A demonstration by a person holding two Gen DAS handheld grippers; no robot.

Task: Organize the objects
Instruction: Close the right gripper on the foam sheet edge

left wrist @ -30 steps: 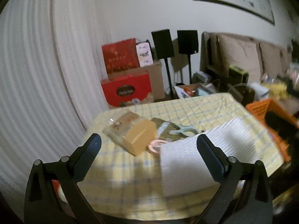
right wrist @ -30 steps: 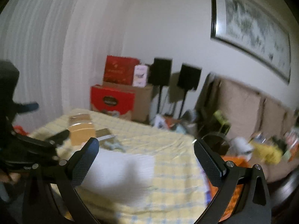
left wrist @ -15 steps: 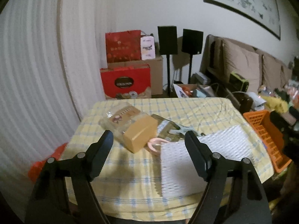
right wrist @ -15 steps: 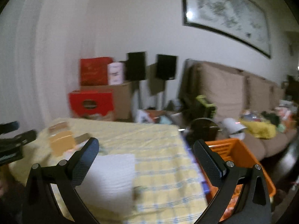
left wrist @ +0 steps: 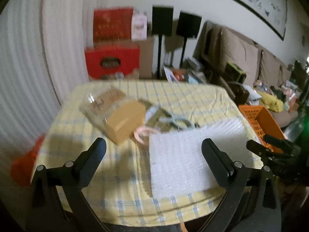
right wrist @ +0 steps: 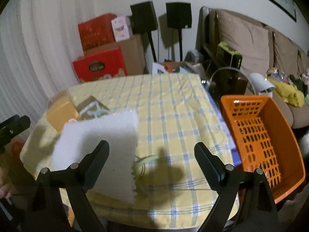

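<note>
Above table [right wrist: 173, 104]: left gripper [left wrist: 153, 147] spread, opening; right gripper [right wrist: 151, 151] spread, closing, empty; beside table, orange basket [right wrist: 258, 135]; possibly scissors [left wrist: 170, 118] mid-table.

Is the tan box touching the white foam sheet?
Cannot tell. In the right wrist view the tan box meets the white foam sheet corner, but blur hides whether they touch.
</note>
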